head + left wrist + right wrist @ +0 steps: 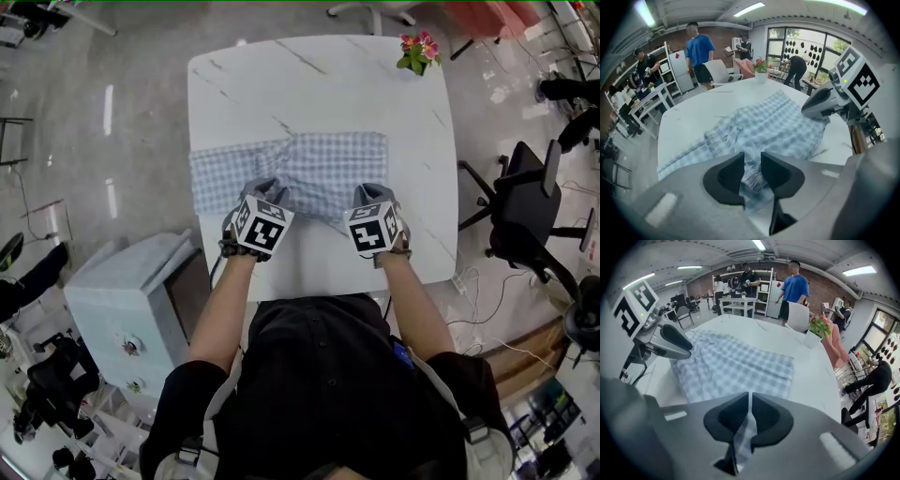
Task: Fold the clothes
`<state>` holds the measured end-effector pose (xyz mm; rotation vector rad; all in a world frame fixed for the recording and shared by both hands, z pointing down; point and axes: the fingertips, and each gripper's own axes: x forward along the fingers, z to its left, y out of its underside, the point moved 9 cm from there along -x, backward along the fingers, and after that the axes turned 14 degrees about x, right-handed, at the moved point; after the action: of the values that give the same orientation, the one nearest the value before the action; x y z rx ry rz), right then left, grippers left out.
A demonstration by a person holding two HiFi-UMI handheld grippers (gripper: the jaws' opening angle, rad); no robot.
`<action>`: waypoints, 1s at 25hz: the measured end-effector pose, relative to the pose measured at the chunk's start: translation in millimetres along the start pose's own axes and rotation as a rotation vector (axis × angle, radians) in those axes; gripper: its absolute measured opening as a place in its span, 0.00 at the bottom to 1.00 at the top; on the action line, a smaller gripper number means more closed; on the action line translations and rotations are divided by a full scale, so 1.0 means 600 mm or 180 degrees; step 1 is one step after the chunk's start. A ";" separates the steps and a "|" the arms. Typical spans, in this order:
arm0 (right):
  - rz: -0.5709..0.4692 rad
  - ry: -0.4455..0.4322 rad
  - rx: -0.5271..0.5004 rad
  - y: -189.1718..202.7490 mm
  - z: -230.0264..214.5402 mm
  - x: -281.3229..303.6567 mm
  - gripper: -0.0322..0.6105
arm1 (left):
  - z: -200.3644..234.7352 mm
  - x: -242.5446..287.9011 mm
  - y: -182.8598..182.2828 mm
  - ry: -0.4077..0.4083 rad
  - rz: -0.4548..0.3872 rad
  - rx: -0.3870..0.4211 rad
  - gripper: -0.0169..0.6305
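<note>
A blue-and-white checked garment (319,164) lies crumpled across the middle of the white marble table (319,75). My left gripper (265,190) is at its near edge on the left. In the left gripper view, a bunched fold of the garment (773,122) fills the narrow gap of the left gripper (752,171), which is shut on it. My right gripper (372,194) is at the near edge on the right. In the right gripper view the right gripper (750,416) is shut on a thin strip of the garment (736,362), which hangs down behind the pads.
A small pot of pink flowers (419,52) stands at the table's far right corner. A black office chair (525,206) is to the right of the table and a pale cabinet (131,300) to the near left. Several people (793,284) stand in the room beyond.
</note>
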<state>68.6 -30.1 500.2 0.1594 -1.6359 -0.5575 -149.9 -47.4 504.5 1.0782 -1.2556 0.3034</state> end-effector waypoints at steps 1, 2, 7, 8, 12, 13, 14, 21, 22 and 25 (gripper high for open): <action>0.0032 -0.0006 0.0004 0.004 -0.004 0.005 0.09 | 0.001 0.001 0.007 -0.0011 0.0029 -0.0031 0.21; 0.0057 -0.0006 0.0004 0.009 -0.007 0.009 0.09 | 0.002 0.003 0.013 -0.0019 0.0050 -0.0056 0.21; 0.0109 -0.0039 -0.0052 0.025 -0.016 0.025 0.09 | 0.004 0.014 0.026 -0.0037 0.0101 -0.0096 0.21; 0.0116 -0.0050 -0.0071 0.026 -0.018 0.027 0.09 | 0.004 0.016 0.026 -0.0042 0.0108 -0.0088 0.21; 0.0113 -0.0124 -0.0050 0.029 -0.022 0.030 0.09 | 0.005 0.022 0.025 -0.0066 0.0118 -0.0046 0.21; 0.0102 -0.0141 -0.0045 0.029 -0.023 0.030 0.10 | 0.005 0.022 0.025 -0.0071 0.0121 -0.0034 0.21; 0.0088 -0.0156 -0.0045 0.030 -0.023 0.029 0.10 | 0.005 0.023 0.026 -0.0077 0.0124 -0.0024 0.21; -0.0114 -0.0141 0.0114 0.024 -0.048 0.007 0.21 | 0.004 0.023 0.027 -0.0095 0.0106 0.0010 0.21; -0.0140 -0.0122 0.0181 0.024 -0.057 0.004 0.21 | 0.004 0.022 0.027 -0.0088 0.0094 0.0014 0.21; -0.0198 -0.0113 0.0423 0.035 -0.092 0.002 0.24 | 0.000 0.012 0.027 -0.0077 0.0044 0.0018 0.21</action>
<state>126.3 -26.7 513.1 0.3007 -1.7078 -0.5012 -158.9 -41.6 518.4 1.0813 -1.2849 0.3052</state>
